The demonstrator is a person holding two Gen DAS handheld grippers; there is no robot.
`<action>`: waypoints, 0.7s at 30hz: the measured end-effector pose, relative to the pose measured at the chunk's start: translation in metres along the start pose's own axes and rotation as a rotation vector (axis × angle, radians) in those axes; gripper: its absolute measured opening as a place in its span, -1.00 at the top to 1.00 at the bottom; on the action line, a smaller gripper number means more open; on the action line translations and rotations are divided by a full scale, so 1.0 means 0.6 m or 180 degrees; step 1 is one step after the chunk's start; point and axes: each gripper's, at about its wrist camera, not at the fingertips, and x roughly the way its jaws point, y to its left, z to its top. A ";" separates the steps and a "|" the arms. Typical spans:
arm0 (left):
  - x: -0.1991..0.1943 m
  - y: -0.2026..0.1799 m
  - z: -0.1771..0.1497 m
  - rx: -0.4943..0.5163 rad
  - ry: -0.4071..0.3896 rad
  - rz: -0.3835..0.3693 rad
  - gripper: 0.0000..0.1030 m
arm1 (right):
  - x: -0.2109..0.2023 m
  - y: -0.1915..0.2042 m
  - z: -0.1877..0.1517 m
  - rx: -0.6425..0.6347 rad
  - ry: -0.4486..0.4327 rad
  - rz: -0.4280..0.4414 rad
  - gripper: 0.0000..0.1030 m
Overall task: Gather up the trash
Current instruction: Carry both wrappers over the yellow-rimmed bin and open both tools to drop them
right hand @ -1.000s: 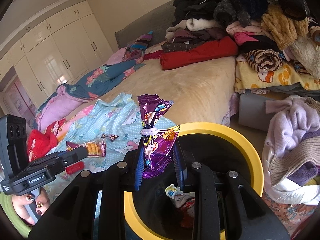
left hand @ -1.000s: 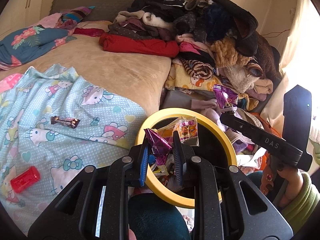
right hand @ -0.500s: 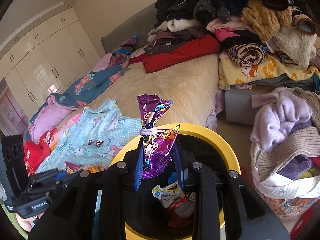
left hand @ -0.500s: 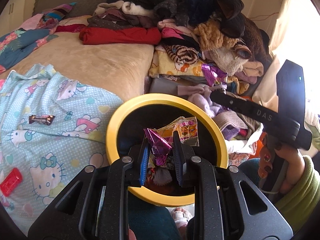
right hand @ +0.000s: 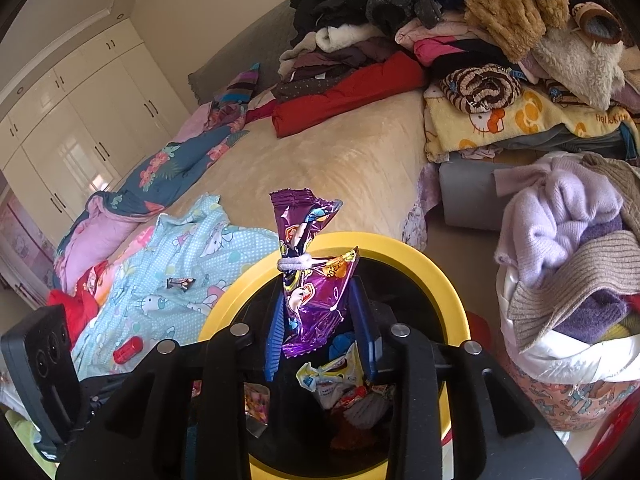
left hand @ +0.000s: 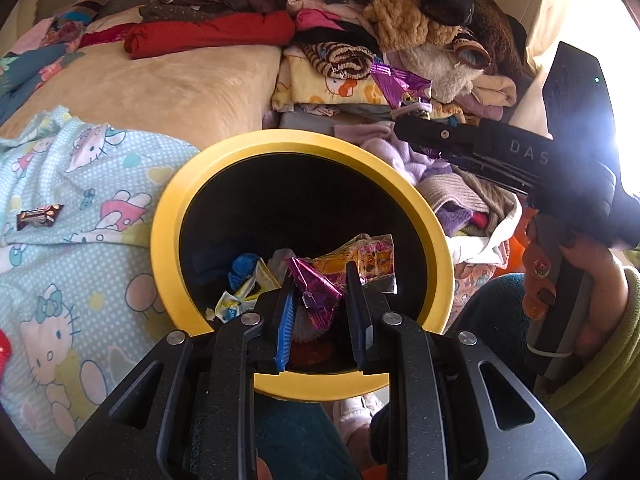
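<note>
Everywhere, clothes (right hand: 460, 20) on bed (right hand: 320, 160).

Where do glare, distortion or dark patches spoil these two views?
Left wrist view: window glare bleaches the right edge; the inside of the yellow-rimmed bin is nearly black. Right wrist view: evenly lit, wardrobe doors bowed by the fisheye. Both have dark vignetted corners.

The left gripper (left hand: 320, 300) hangs over the mouth of the yellow-rimmed bin (left hand: 168, 216), its pads clamped on a crumpled magenta wrapper (left hand: 316, 296); an orange snack packet (left hand: 360, 260) sticks up just beyond it. Below the claw, inside the bin, lie more scraps. Up and to its right, the right gripper (left hand: 416, 122) carries a purple foil packet (left hand: 400, 84). Far to its left, a small brown candy bar (left hand: 40, 216) lies on the cartoon-cat blanket (left hand: 80, 280).
</note>
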 end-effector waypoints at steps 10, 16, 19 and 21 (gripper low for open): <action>-0.027 0.024 0.012 -0.0153 -0.0287 0.0123 -0.78 | -0.004 -0.009 0.000 0.0060 -0.0038 -0.0127 -0.28; -0.064 0.050 0.017 -0.0361 -0.0519 0.0291 -0.78 | -0.016 0.016 0.003 -0.0075 -0.0160 -0.0156 -0.47; -0.087 0.066 0.017 -0.0429 -0.0638 0.0406 -0.78 | -0.024 0.034 0.006 -0.0177 -0.0245 -0.0127 -0.52; -0.101 0.077 0.019 -0.0489 -0.0713 0.0466 -0.78 | -0.030 0.047 0.007 -0.0232 -0.0306 -0.0105 -0.54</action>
